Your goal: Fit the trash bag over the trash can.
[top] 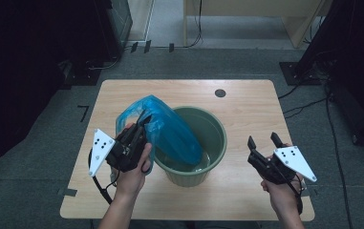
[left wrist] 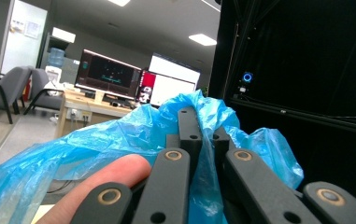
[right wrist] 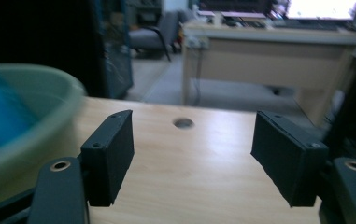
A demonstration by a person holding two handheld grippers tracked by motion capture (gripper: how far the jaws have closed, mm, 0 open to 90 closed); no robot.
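The left gripper (top: 144, 125) has its fingers (left wrist: 189, 128) clamped flat on a fold of the blue plastic bag (top: 170, 131), at the bin's 9 o'clock rim. The right gripper (top: 264, 141) holds nothing; its fingers (right wrist: 112, 151) stand apart over bare counter (top: 246, 105) at the bin's 3 o'clock. The bag drapes from the rim into the green bin (top: 215, 143). The film looks thin, crinkled, light and slippery, and likely tears under a sharp pull; grip gathered edge folds. The bin is round, tapered, rigid plastic. The counter is pale wood laminate.

Black grippers (top: 265, 145), dotted white plates (top: 294, 161)
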